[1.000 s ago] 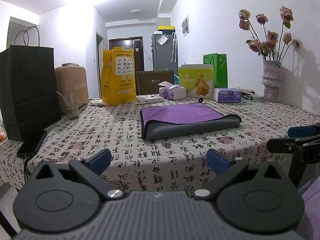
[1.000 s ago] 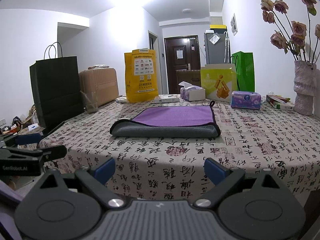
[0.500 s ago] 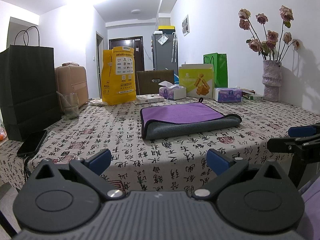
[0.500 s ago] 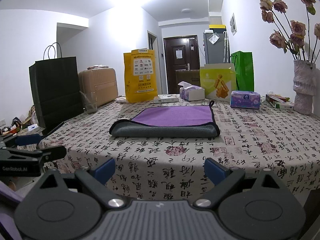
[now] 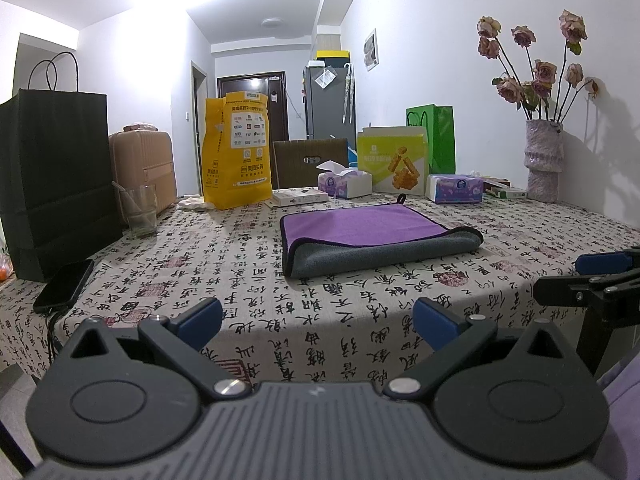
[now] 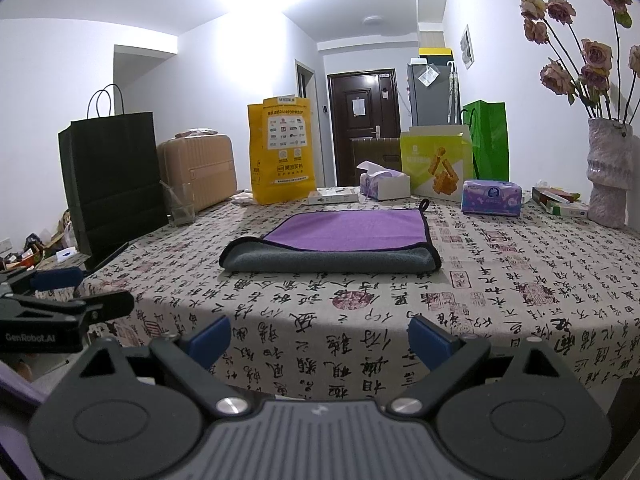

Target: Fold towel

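A purple towel with a grey underside (image 5: 372, 240) lies folded flat on the patterned tablecloth (image 5: 224, 264), its grey fold toward me; it also shows in the right wrist view (image 6: 340, 240). My left gripper (image 5: 318, 320) is open and empty, held off the table's near edge, well short of the towel. My right gripper (image 6: 320, 338) is open and empty too, also in front of the near edge. Each gripper shows at the side of the other's view: the right one (image 5: 600, 276) and the left one (image 6: 60, 296).
A black paper bag (image 5: 52, 184), a phone (image 5: 64, 284) and a glass (image 5: 140, 212) stand at the table's left. A yellow bag (image 5: 236, 152), tissue boxes (image 5: 344, 184), a snack box (image 5: 390, 164) and a vase of roses (image 5: 544, 160) line the back and right.
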`<state>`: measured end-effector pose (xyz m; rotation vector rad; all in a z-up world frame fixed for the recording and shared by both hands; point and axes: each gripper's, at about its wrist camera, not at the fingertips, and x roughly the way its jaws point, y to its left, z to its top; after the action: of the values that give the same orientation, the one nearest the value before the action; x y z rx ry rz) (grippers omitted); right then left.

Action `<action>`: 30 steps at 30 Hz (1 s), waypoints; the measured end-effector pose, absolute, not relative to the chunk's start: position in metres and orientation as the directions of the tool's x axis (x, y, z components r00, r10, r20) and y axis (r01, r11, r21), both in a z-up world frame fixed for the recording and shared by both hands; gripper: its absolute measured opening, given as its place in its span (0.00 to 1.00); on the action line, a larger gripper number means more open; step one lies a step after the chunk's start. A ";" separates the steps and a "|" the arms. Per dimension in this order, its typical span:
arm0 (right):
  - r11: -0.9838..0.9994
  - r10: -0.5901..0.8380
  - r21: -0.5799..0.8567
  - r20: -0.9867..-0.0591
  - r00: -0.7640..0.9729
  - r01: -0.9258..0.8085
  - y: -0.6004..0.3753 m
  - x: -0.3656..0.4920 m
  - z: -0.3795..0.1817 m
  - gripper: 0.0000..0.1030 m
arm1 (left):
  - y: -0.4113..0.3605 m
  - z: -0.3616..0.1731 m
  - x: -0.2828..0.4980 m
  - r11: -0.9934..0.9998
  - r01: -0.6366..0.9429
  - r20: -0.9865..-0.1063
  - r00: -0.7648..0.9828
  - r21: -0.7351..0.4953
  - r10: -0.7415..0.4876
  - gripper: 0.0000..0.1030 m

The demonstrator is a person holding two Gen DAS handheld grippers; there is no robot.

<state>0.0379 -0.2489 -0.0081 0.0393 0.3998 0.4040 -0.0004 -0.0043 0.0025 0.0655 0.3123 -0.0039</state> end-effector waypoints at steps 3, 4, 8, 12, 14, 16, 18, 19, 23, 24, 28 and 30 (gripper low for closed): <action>0.920 0.390 0.116 -0.371 0.843 -0.375 -0.249 0.038 -0.008 0.93 | -0.004 0.003 0.000 0.998 0.015 -0.307 0.952 0.064 0.005 1.00; 0.920 0.390 0.116 -0.371 0.843 -0.374 -0.249 0.038 -0.008 0.93 | -0.004 0.003 0.000 0.998 0.015 -0.308 0.951 0.064 0.006 1.00; 0.921 0.388 0.115 -0.371 0.843 -0.373 -0.249 0.038 -0.008 0.93 | -0.004 0.003 0.000 0.998 0.015 -0.308 0.951 0.064 0.006 1.00; 0.920 0.390 0.119 -0.373 0.842 -0.374 -0.250 0.039 -0.008 0.93 | -0.004 0.003 0.000 0.998 0.015 -0.308 0.951 0.064 0.005 1.00; 0.920 0.390 0.120 -0.374 0.841 -0.374 -0.250 0.039 -0.008 0.93 | -0.004 0.003 0.000 0.998 0.015 -0.308 0.951 0.064 0.006 1.00; 0.920 0.391 0.120 -0.374 0.841 -0.374 -0.250 0.040 -0.008 0.93 | -0.004 0.003 0.000 0.998 0.015 -0.308 0.951 0.064 0.006 1.00; 0.920 0.391 0.120 -0.374 0.841 -0.374 -0.250 0.040 -0.008 0.93 | -0.004 0.003 0.000 0.998 0.014 -0.308 0.951 0.064 0.006 1.00; 0.920 0.391 0.120 -0.374 0.841 -0.374 -0.250 0.039 -0.008 0.93 | -0.004 0.003 0.000 0.998 0.015 -0.308 0.951 0.064 0.006 1.00; 0.920 0.390 0.119 -0.375 0.841 -0.374 -0.250 0.040 -0.007 0.93 | -0.004 0.003 0.000 0.998 0.015 -0.308 0.951 0.065 0.006 1.00; 0.920 0.390 0.119 -0.374 0.841 -0.374 -0.250 0.040 -0.007 0.93 | -0.004 0.003 0.000 0.998 0.014 -0.308 0.951 0.065 0.006 1.00; 0.920 0.391 0.118 -0.374 0.841 -0.374 -0.250 0.040 -0.008 0.93 | -0.004 0.003 0.000 0.998 0.015 -0.308 0.951 0.065 0.006 1.00; 0.920 0.390 0.118 -0.375 0.841 -0.374 -0.250 0.040 -0.008 0.93 | -0.005 0.003 0.000 0.998 0.016 -0.308 0.951 0.066 0.005 1.00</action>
<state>0.0402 -0.2499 -0.0075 0.0409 0.4046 0.4040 0.0001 -0.0046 0.0031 0.0675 0.3129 -0.0056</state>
